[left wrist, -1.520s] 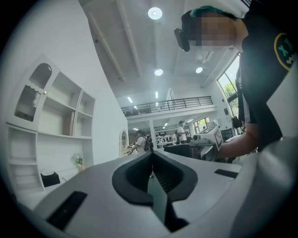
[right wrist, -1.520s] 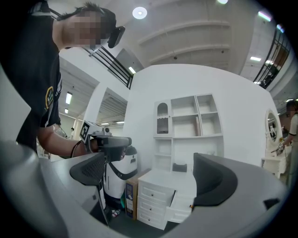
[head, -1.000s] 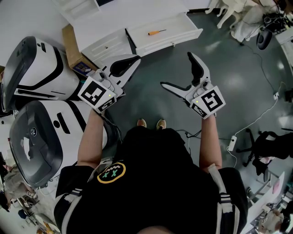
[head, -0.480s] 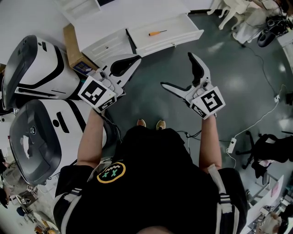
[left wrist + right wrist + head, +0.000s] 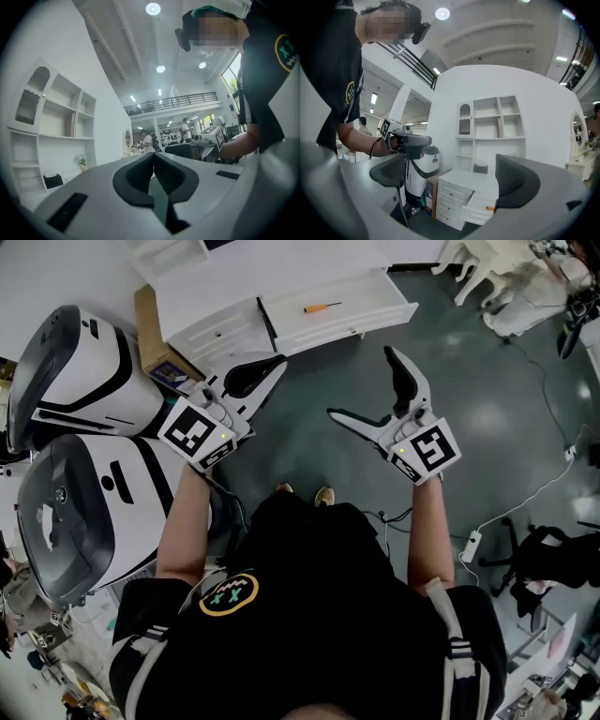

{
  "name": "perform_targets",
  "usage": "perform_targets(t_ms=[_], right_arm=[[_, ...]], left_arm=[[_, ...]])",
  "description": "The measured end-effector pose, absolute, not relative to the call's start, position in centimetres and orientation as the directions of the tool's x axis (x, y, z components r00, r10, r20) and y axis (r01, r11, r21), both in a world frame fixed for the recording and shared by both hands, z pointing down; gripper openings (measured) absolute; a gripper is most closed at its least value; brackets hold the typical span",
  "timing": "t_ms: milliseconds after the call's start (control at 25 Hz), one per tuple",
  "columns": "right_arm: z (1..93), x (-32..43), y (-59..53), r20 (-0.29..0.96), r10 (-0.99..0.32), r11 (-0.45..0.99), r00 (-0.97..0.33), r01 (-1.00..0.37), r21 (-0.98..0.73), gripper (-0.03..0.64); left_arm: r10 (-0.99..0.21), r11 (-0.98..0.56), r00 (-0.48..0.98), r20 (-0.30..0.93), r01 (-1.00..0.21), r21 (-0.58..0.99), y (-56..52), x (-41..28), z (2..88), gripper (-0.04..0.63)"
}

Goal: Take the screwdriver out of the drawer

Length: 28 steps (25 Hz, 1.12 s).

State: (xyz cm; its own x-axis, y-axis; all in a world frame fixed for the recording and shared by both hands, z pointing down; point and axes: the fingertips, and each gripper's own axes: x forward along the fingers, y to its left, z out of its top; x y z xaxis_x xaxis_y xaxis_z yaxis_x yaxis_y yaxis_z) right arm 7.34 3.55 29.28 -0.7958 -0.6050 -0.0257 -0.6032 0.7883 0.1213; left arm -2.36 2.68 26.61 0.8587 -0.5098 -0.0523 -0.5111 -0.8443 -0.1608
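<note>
The screwdriver is slim, with an orange handle and a thin dark shaft. It lies flat on the white floor of the open drawer, well ahead of both grippers and roughly in line with the gap between them.

The left gripper has its dark pads pressed together with nothing between them. The right gripper has its jaws spread wide and empty, one pad pointing ahead and the other angled toward the left gripper.

The head view shows the screwdriver's full length. The right gripper view shows only an orange speck at the drawer's front edge, framed between that gripper's pads, with the shaft hidden behind the drawer wall. That view also shows the white chest of drawers from the side and a tall shelf unit behind it.

The left gripper view faces elsewhere, toward a wall of white shelves and a long hall. The screwdriver's tip is too small to make out in any view.

Beside the left gripper stand two white-and-black machines, partly cut off at the frame edge.
</note>
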Motion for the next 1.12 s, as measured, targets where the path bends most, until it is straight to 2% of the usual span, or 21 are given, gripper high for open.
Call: perform_targets(t_ms=[520,1120], right_arm=[[30.7,10.2,-0.1,-0.024,-0.609,0.787,-0.793,-0.608,0.1,0.583],[32.9,9.7,-13.1,0.018,-0.63,0.774,-0.776,-0.627,0.089,0.583]], left_arm=[[-0.531,-0.834,0.847,-0.039,-0.53,-0.153,-0.1,-0.4,27.7,0.02],[-0.508,-0.847,0.861,-0.025,-0.504,-0.166,-13.5,-0.8,30.0,0.02]])
